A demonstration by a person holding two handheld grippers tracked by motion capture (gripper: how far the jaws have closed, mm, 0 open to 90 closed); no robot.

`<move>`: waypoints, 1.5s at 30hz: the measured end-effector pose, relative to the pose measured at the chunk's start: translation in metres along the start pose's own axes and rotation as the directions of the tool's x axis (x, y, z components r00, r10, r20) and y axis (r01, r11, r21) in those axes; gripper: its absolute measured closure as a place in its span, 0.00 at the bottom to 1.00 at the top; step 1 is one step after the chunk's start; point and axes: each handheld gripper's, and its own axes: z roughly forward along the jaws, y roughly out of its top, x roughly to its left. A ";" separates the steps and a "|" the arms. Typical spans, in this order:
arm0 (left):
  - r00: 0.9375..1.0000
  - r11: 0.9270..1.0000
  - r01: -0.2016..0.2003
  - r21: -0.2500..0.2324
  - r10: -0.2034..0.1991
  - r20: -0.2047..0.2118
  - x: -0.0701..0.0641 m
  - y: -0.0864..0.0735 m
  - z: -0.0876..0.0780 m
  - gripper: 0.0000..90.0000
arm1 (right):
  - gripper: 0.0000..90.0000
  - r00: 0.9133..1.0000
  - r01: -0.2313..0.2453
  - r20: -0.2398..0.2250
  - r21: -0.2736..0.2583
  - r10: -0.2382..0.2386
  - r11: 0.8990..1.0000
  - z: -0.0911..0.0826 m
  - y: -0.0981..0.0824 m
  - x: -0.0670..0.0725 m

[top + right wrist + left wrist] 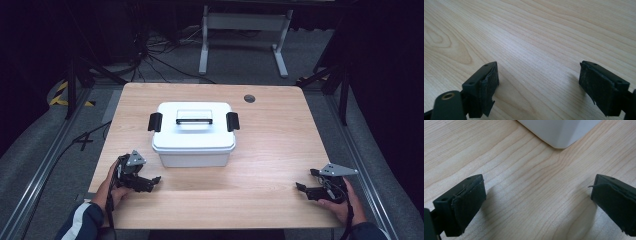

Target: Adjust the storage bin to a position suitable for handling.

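A white plastic storage box [194,135] with a closed lid stands on the wooden table [270,150], slightly left of the table's centre and nearer its far half. Its long axis runs left to right across the table, parallel to the near edge. A black latch [155,122] sits at the left end of the lid and a second black latch [232,121] at the right end, so the two latches mark the ends of that axis. The carry handle [194,120] lies flat in a recess on the lid, also aligned left to right. The left gripper [150,182] rests low over the table just beside the box's near-left corner, pointing right and slightly away from the person; in the left gripper view [537,195] its jaws stand spread wide with only bare wood between them, and the rounded lower corner of the box [560,132] appears at the top edge. The right gripper [303,188] is near the table's near-right corner, well apart from the box, pointing left; in the right gripper view [539,80] its jaws are likewise spread wide over bare wood, gripping nothing.
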 end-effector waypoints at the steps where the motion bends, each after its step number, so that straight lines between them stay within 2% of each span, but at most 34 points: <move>1: 1.000 1.000 -0.004 0.001 0.004 0.002 0.000 0.000 0.000 0.00 | 0.18 1.000 -0.001 0.002 0.001 0.001 1.000 0.000 0.000 0.000; 6: 1.000 1.000 -0.002 0.000 0.002 0.001 0.000 0.000 0.000 0.00 | 0.19 1.000 0.001 0.001 0.012 -0.001 1.000 0.000 0.001 0.000; 9: 1.000 1.000 -0.021 0.000 0.021 0.003 0.002 0.000 0.000 0.00 | 0.19 1.000 0.006 -0.001 0.024 -0.006 1.000 0.000 0.003 -0.001; 12: 0.999 0.999 -0.037 0.003 0.037 0.015 0.003 0.001 0.000 0.00 | 0.19 1.000 0.020 -0.021 0.047 -0.019 0.999 0.000 0.006 -0.003; 13: 0.999 1.000 -0.031 -0.005 0.031 0.018 0.003 0.000 0.000 0.00 | 0.19 0.999 0.029 -0.033 0.056 -0.027 0.998 0.001 0.008 -0.004; 14: 0.999 1.000 -0.029 -0.001 0.029 0.027 0.003 0.000 0.001 0.00 | 0.23 0.998 0.037 -0.044 0.058 -0.035 0.998 0.001 0.009 -0.004; 15: 0.999 0.999 -0.039 0.002 0.039 0.032 0.004 0.001 0.000 0.00 | 0.31 0.997 0.057 -0.057 0.059 -0.054 0.997 0.001 0.011 -0.005; 16: 0.998 0.999 -0.048 0.005 0.048 0.034 0.005 0.001 0.000 0.00 | 0.34 0.996 0.063 -0.062 0.055 -0.060 0.996 0.001 0.013 -0.004; 22: 0.998 0.999 -0.048 0.003 0.048 0.035 0.005 0.001 0.000 0.00 | 0.37 0.989 0.118 -0.097 0.061 -0.112 0.991 0.003 0.029 0.000; 24: 0.998 0.999 -0.049 0.003 0.048 0.035 0.005 0.001 0.000 0.00 | 0.38 0.985 0.132 -0.119 0.071 -0.124 0.989 0.004 0.037 0.000; 29: 0.998 0.999 -0.051 0.003 0.051 0.037 0.005 0.001 0.001 0.00 | 0.40 0.977 0.184 -0.127 0.092 -0.172 0.979 0.005 0.069 0.002; 31: 0.998 0.999 -0.051 0.003 0.051 0.037 0.005 0.001 0.001 0.00 | 0.41 0.970 0.205 -0.148 0.086 -0.191 0.975 0.005 0.082 0.006; 33: 0.998 0.999 -0.052 0.003 0.051 0.037 0.005 0.001 0.001 0.00 | 0.41 0.962 0.244 -0.148 0.094 -0.229 0.965 0.007 0.093 0.011; 36: 0.998 0.999 -0.051 0.003 0.050 0.036 0.005 0.001 0.001 0.00 | 0.41 0.953 0.274 -0.162 0.103 -0.256 0.956 0.011 0.103 0.016; 42: 0.998 0.999 -0.050 0.003 0.050 0.036 0.005 0.001 0.000 0.00 | 0.41 0.943 0.303 -0.169 0.092 -0.285 0.948 0.012 0.119 0.023; 45: 0.998 0.999 -0.051 0.003 0.051 0.036 0.005 0.001 0.001 0.00 | 0.42 0.935 0.327 -0.171 0.081 -0.310 0.941 0.010 0.128 0.026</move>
